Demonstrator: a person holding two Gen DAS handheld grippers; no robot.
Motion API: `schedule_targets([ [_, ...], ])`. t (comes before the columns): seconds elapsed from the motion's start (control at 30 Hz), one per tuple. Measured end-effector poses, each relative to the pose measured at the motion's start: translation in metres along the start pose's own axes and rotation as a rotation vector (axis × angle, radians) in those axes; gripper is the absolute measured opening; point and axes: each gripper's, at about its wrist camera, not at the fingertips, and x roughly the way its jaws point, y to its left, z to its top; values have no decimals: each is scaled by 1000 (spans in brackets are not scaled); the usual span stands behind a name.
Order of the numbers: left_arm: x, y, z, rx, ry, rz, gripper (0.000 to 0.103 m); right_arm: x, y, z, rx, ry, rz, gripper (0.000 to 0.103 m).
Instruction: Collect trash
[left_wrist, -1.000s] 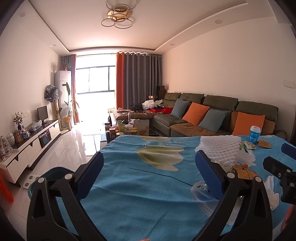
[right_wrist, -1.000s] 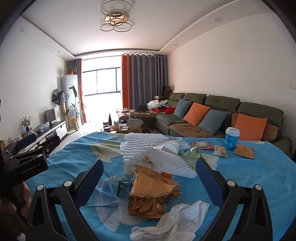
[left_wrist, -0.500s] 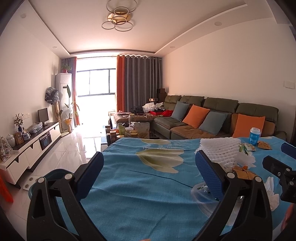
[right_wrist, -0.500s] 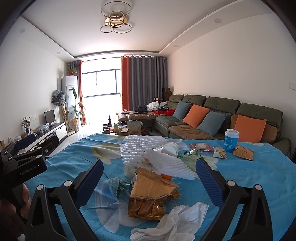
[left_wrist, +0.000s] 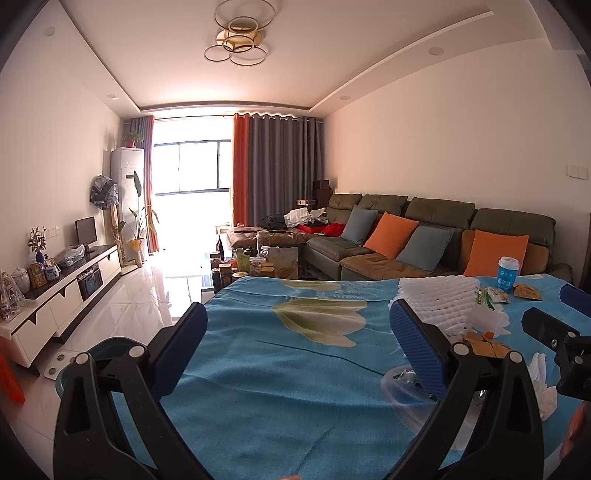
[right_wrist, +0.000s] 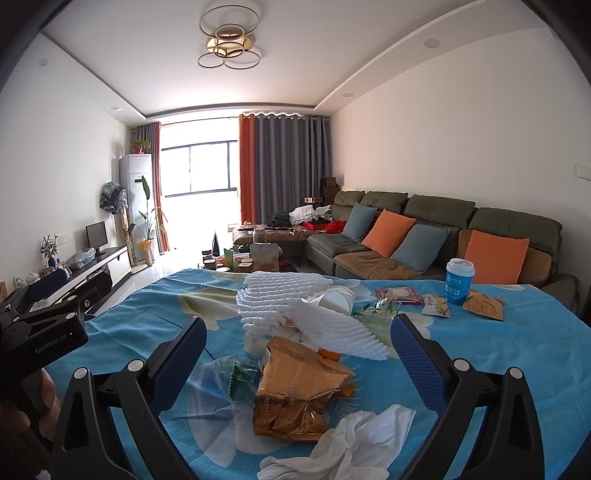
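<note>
Here both grippers hang empty, fingers spread wide. Between the right gripper (right_wrist: 297, 354) fingers lies the gold wrapper (right_wrist: 295, 391), tissue (right_wrist: 347, 443) just before them. Best lower squarely, pinch the wrapper's crumpled middle; the left gripper (left_wrist: 295, 339) frames only bare surface (left_wrist: 280, 373).

A blue flowered cloth (right_wrist: 498, 354) covers the tabletop. Mid-table lie white foam nets (right_wrist: 295, 306), a gold bag (right_wrist: 299, 391) and clear plastic (right_wrist: 218, 373); a tissue (right_wrist: 354, 439) lies at the near edge. Toward the far right corner stand a blue cup (right_wrist: 459, 280) and snack packets (right_wrist: 484, 304).
</note>
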Motion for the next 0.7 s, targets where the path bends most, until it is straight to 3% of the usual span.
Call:
schedule_targets([
  [0.7, -4, -2, -6, 6, -1, -15, 97, 1, -2, -2, 6, -1, -7, 97],
])
